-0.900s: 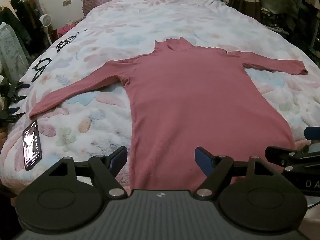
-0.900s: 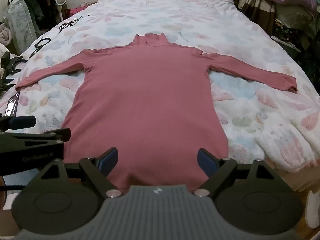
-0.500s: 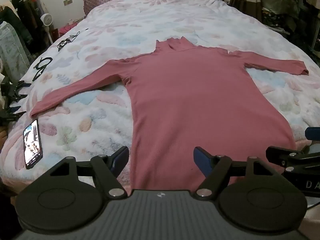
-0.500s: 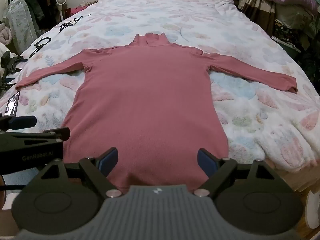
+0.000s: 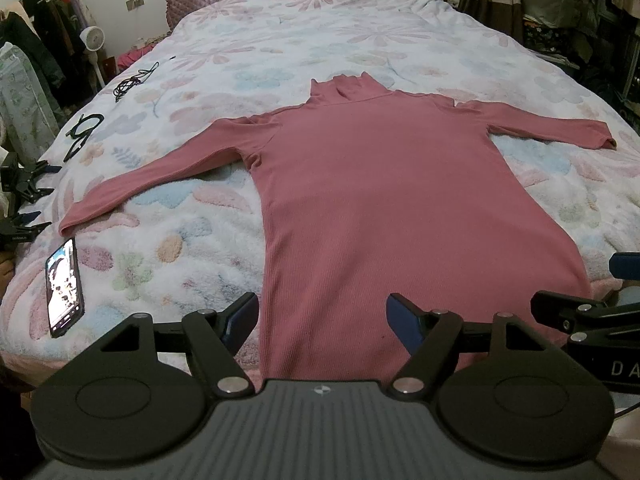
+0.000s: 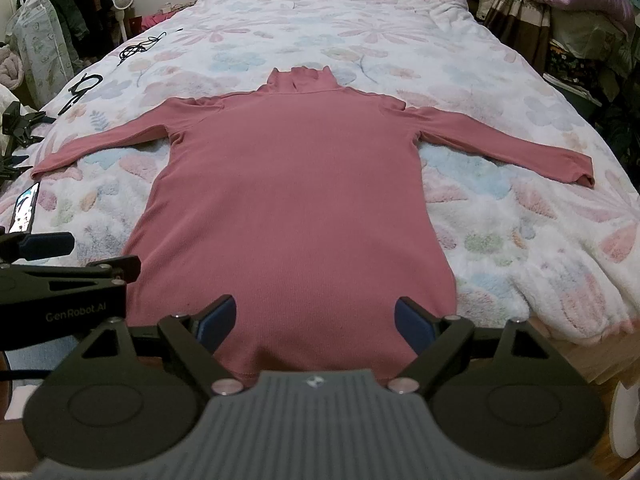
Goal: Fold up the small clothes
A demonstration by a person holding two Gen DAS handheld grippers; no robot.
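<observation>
Pink turtleneck [image 5: 400, 208] flat, unfolded, mid bed [image 5: 360, 20], sleeves spread. Left gripper [image 5: 322, 318], right gripper [image 6: 314, 320] above hem, both jaws wide, empty. Risks: fleece blanket [image 6: 520, 240] pinched with hem; phone [image 5: 64, 288] near left cuff snagged.

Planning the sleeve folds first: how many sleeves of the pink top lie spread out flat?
2. The left sleeve stretches toward the phone; the right sleeve stretches toward the bed's right edge. Neither is folded.
</observation>
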